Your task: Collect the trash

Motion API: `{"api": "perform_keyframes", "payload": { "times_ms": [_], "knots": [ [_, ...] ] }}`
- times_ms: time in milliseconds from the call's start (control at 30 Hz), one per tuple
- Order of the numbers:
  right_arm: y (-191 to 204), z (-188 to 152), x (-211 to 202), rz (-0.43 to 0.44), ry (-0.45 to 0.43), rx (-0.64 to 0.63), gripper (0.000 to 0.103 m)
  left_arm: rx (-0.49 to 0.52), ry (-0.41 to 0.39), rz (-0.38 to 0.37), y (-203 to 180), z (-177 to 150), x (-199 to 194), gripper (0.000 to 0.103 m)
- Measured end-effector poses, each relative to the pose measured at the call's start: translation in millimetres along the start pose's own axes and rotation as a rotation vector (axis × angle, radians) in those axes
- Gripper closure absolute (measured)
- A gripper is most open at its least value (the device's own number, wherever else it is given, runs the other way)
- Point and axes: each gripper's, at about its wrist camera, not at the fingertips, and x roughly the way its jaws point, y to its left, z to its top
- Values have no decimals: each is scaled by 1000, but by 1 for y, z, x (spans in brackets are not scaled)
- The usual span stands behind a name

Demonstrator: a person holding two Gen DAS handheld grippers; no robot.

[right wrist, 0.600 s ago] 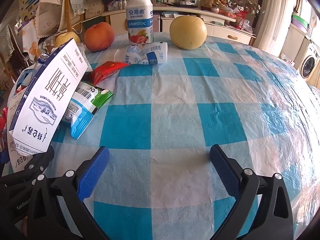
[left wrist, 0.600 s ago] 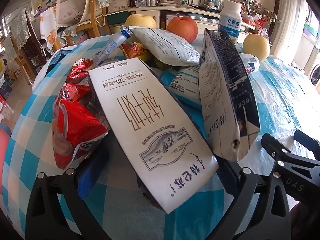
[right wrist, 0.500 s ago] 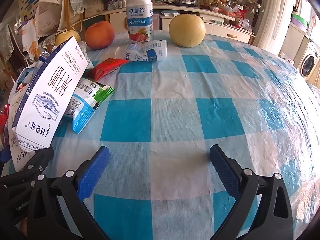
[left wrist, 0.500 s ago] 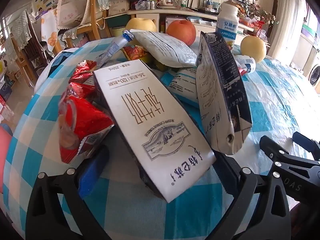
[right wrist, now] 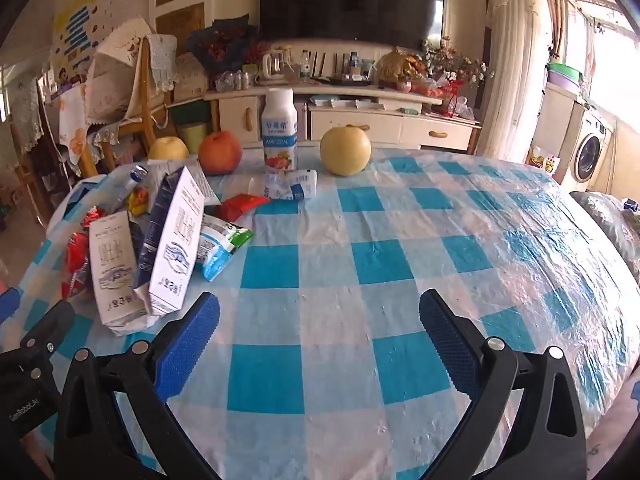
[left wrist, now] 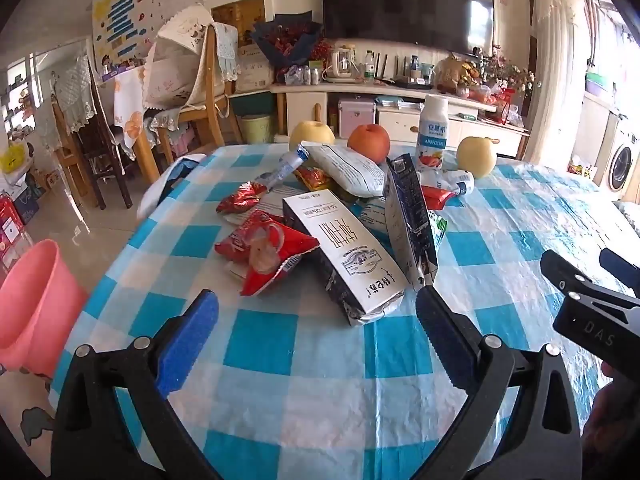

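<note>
The left gripper (left wrist: 316, 316) is spread wide and holds nothing, hanging just above the checked tabletop (left wrist: 336, 396) in front of the trash heap. Its right blue pad (left wrist: 440, 332) sits just beside the crumpled end of the lying milk carton (left wrist: 344, 256); whether they touch cannot be told. A second milk carton (left wrist: 412, 220) leans tilted next to it, and a red snack wrapper (left wrist: 268, 252) lies against the lying carton's left side. Behind them are a white pouch (left wrist: 348, 168), a crushed clear bottle (left wrist: 284, 166) and smaller red wrappers.

The right gripper (right wrist: 318, 334) is also spread wide and empty, over bare checked cloth, with the heap off to its left. From there a blue-green wrapper (right wrist: 220, 248) shows beside the leaning carton (right wrist: 176, 236).

At the far edge stand a yogurt bottle (right wrist: 280, 136), a red apple (right wrist: 220, 152) and two yellow pears (right wrist: 346, 150). A pink bin (left wrist: 32, 308) stands on the floor left of the tabletop
</note>
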Motion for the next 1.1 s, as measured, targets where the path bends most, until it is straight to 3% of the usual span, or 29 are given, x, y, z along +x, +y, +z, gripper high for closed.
{"api": "perform_keyframes", "payload": {
  "times_ms": [367,667,1100],
  "knots": [
    [15,-18,-67,24,-106,-27,4,-6,-147,58,37,-15,-66,3],
    [30,-28,-109,50,-231,-57,4,-55,-184,45,62,-21,-91,3],
    [38,-32,-123,40,-274,-67,4,-133,-203,2,79,-23,-100,3]
  ]
}}
